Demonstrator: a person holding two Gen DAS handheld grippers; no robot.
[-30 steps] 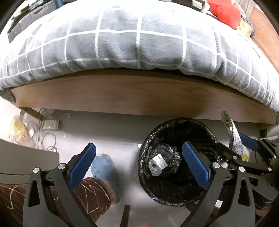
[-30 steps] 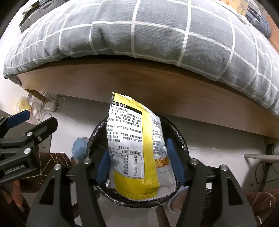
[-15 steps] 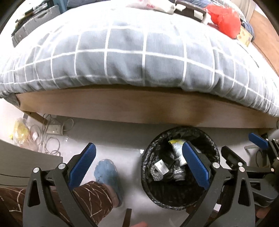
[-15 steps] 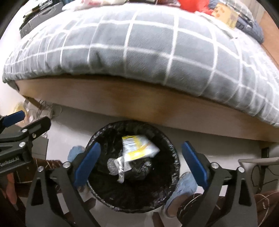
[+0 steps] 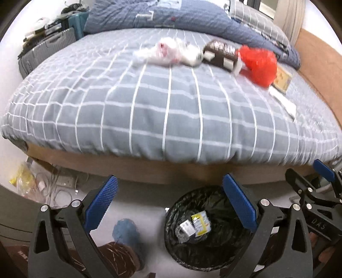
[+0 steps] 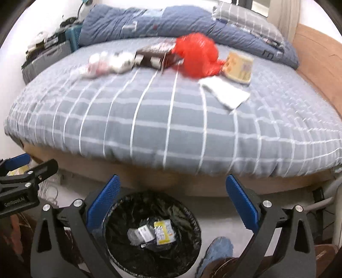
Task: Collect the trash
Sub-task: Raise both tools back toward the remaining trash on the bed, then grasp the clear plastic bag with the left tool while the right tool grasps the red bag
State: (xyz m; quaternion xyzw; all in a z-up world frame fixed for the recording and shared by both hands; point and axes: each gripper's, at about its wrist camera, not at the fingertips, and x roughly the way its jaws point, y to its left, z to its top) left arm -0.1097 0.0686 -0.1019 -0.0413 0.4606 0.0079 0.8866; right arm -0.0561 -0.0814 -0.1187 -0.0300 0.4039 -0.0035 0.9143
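A round bin with a black liner [image 5: 177, 218] [image 6: 192, 220] stands on the floor by the bed, holding a yellow snack bag [image 6: 163, 232] [image 5: 201, 222] and other wrappers. Both grippers are open and empty above it: my left gripper [image 5: 170, 205] and my right gripper [image 6: 173, 203]. On the grey checked bed lie a red plastic bag [image 5: 258, 64] [image 6: 196, 55], a white crumpled bag [image 5: 168, 52] [image 6: 106, 62], a dark brown box [image 5: 220, 54] [image 6: 156, 54], a yellowish packet [image 6: 239, 66] [image 5: 282, 80] and a white flat packet [image 6: 224, 93].
The wooden bed frame [image 5: 171, 172] runs just behind the bin. A blue duvet [image 5: 171, 17] lies at the back. Suitcases [image 5: 47, 47] stand at the left. Cables and a yellow bag [image 5: 23, 177] lie on the floor. My blue slippers [image 5: 126, 233] [image 6: 218, 250] flank the bin.
My right gripper opened and dropped the yellow snack bag into the bin. Both grippers then rose and tilted up, so the bed top came into view.
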